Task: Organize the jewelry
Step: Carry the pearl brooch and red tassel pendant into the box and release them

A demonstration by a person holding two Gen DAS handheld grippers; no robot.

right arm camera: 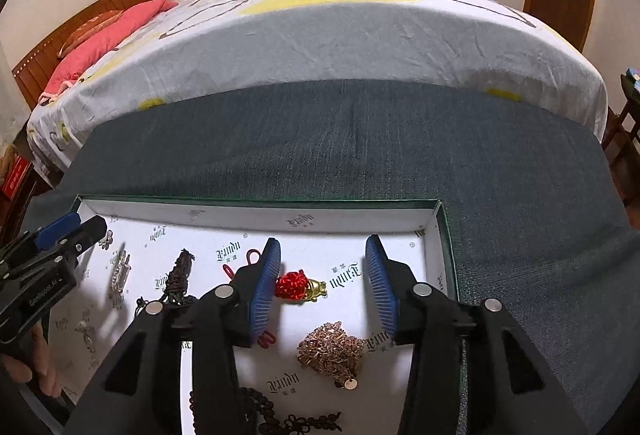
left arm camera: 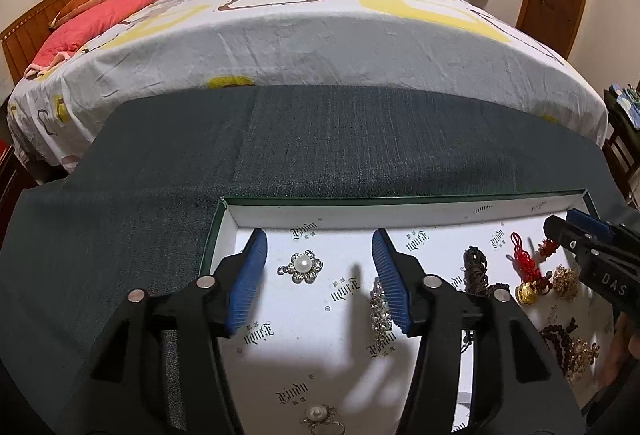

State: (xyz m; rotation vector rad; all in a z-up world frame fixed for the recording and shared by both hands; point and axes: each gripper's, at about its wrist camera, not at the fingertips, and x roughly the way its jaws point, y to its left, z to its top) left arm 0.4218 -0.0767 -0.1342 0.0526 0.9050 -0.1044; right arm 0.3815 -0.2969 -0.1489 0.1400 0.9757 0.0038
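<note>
Left wrist view: pearl flower brooch [left arm camera: 303,267] lies low-centre in the white-lined tray [left arm camera: 400,213], loose between the parted jaws of the left tool [left arm camera: 320,255], nothing gripped. Right wrist view: red-tasselled gold charm [right arm camera: 302,286] just beside the left pad of the right tool [right arm camera: 322,267], jaws apart, empty. Tray sits on grey cloth [left arm camera: 360,139]; bed [left arm camera: 320,35] fills the upper frame.

left tool [left arm camera: 320,275] jaws apart | pearl flower brooch [left arm camera: 302,267] between them | in tray [left arm camera: 400,201]
</note>
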